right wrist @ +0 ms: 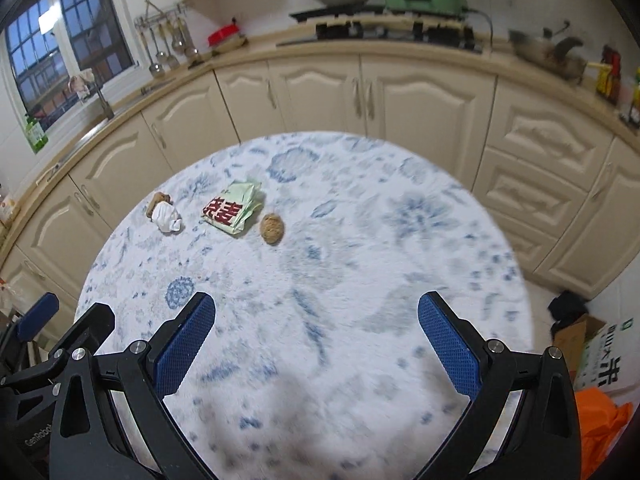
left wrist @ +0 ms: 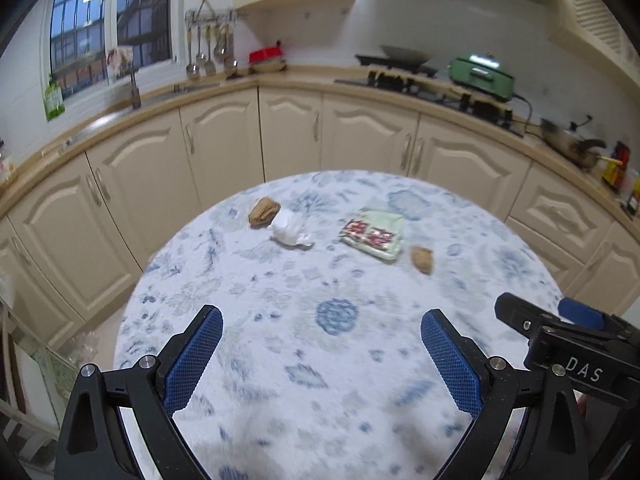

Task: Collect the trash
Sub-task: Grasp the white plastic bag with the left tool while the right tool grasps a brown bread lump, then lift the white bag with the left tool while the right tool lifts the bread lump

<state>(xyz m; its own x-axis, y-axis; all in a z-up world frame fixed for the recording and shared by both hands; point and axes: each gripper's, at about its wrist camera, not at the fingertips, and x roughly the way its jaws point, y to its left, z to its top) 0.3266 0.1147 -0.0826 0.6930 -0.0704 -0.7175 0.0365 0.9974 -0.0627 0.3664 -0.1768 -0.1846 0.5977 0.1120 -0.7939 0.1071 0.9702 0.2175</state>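
Observation:
Trash lies on the far half of a round table with a white and blue cloth [left wrist: 320, 360] [right wrist: 360, 280]: a brown crumpled wad [left wrist: 263, 210] [right wrist: 157, 201], a white crumpled tissue [left wrist: 289, 229] [right wrist: 167, 217], a pale green packet with red print [left wrist: 373, 233] [right wrist: 233, 211], and a small brown ball [left wrist: 422, 258] [right wrist: 272, 228]. My left gripper [left wrist: 321, 322] hangs open over the near part of the table, nothing between its fingers. My right gripper [right wrist: 316, 308] is open too, empty, beside the left one and well short of the trash.
Cream cabinets curve behind the table under a counter with a stove [right wrist: 384, 26], a green cooker [left wrist: 480, 72] and a pan [left wrist: 572, 142]. A cardboard box [right wrist: 588, 344] and an orange bag [right wrist: 600, 420] sit on the floor at the right.

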